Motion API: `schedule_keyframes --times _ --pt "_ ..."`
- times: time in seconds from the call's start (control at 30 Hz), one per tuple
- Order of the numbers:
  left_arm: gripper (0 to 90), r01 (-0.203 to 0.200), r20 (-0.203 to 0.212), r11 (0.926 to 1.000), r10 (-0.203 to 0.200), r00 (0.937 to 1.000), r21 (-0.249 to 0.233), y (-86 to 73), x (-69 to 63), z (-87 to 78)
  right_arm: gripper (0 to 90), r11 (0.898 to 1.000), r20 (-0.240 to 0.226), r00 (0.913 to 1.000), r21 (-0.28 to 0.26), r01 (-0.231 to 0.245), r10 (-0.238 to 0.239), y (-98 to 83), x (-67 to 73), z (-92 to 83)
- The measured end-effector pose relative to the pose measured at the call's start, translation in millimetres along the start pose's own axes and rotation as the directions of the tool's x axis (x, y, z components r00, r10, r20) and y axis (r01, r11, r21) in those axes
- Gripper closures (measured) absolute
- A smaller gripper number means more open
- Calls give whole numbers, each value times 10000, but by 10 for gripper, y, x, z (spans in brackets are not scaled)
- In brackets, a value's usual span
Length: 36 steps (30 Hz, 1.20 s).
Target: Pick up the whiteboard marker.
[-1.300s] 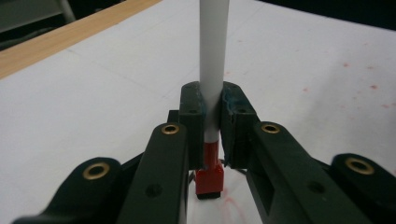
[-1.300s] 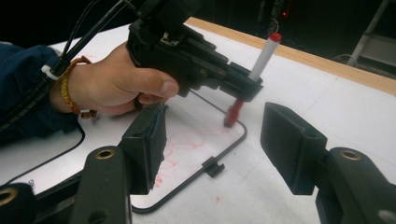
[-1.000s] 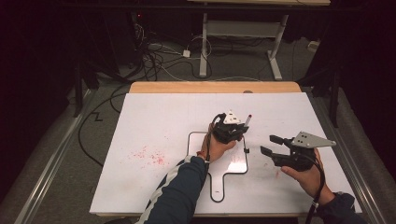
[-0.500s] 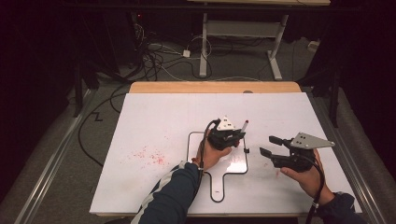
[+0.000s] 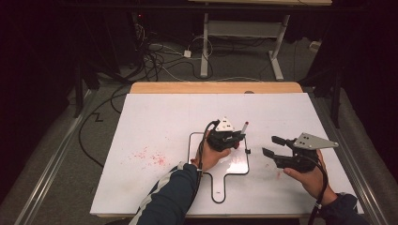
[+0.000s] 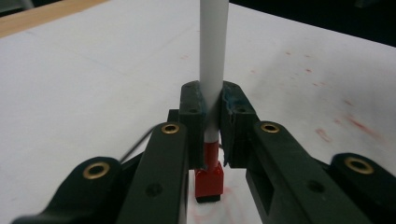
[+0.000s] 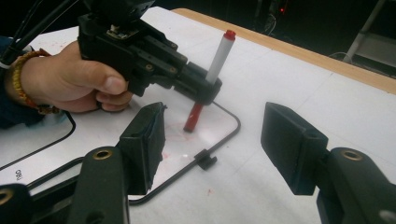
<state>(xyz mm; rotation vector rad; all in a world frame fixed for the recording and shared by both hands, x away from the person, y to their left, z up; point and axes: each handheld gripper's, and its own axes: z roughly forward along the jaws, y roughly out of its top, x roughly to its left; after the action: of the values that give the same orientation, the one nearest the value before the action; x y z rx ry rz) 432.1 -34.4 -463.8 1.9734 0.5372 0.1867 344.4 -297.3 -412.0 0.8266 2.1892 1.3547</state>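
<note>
Your left hand-held gripper is clamped tight on a white marker, its red tip pressed to the small black-rimmed whiteboard near the middle of the white table. Your right hand-held gripper hovers just right of the board, jaws spread wide and holding nothing. Red smudges mark the table to the left

White red-capped marker stands tip-down on whiteboard.

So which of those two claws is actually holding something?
The left claw, over the small whiteboard: it is clamped on a red-tipped white marker. The right claw is open, with nothing between its jaws.
</note>
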Motion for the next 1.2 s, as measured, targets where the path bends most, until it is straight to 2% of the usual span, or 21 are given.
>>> schedule_keyframes --times 0.1,0.2,0.3,0.4,0.43,0.5,0.6,0.7,0.77,0.8,0.97,1.07,1.17,1.2 --pt "789 -338 519 9994 333 9981 90 2 -131 23 409 10000 5 10000 6 11 -11 0 -4 -2" --pt "789 -606 787 9981 596 9951 101 -12 -195 11 406 10000 35 10000 -4 4 -4 -2 -16 -15" --pt "788 -723 378 9973 718 9967 123 -3 -131 -13 407 10000 141 9999 -14 -71 71 -8 -32 -32" --pt "788 -449 -101 9990 450 9989 49 -4 17 -30 406 10000 174 9998 -11 -90 90 -18 -46 -41" --pt "789 -293 -146 9996 294 9995 14 -7 56 -35 406 9999 169 9998 8 -109 109 -19 -45 -41" --pt "788 -157 -111 9999 157 9998 -3 -12 86 -43 407 9999 140 9999 9 -100 100 -18 -39 -32" --pt "789 -219 215 9997 217 9995 102 -17 25 -53 406 10000 79 10000 77 -53 53 -26 -32 -15" --pt "788 -473 658 9987 461 9968 164 -32 -94 -57 406 9999 57 10000 96 -82 82 -34 -33 -9" --pt "788 -588 750 9981 571 9955 201 -30 -128 -53 405 9999 69 9999 106 -92 91 -34 -35 -12" --pt "789 -795 839 9966 773 9935 235 -15 -175 -30 405 9999 115 9999 113 -114 113 -35 -40 -16" --pt "788 -898 575 9958 885 9944 200 30 -148 34 405 9999 119 9999 153 -69 67 -38 -31 -7" --pt "788 -535 228 9985 532 9983 126 72 -26 51 405 9998 53 10000 193 -64 63 -43 -20 8" --pt "788 -431 368 9988 423 9984 216 55 -25 59 405 9997 11 10000 258 -24 23 -55 -15 20" --pt "788 -497 640 9986 483 9968 195 39 -92 51 405 9996 -2 10000 268 -17 17 -59 -15 17"
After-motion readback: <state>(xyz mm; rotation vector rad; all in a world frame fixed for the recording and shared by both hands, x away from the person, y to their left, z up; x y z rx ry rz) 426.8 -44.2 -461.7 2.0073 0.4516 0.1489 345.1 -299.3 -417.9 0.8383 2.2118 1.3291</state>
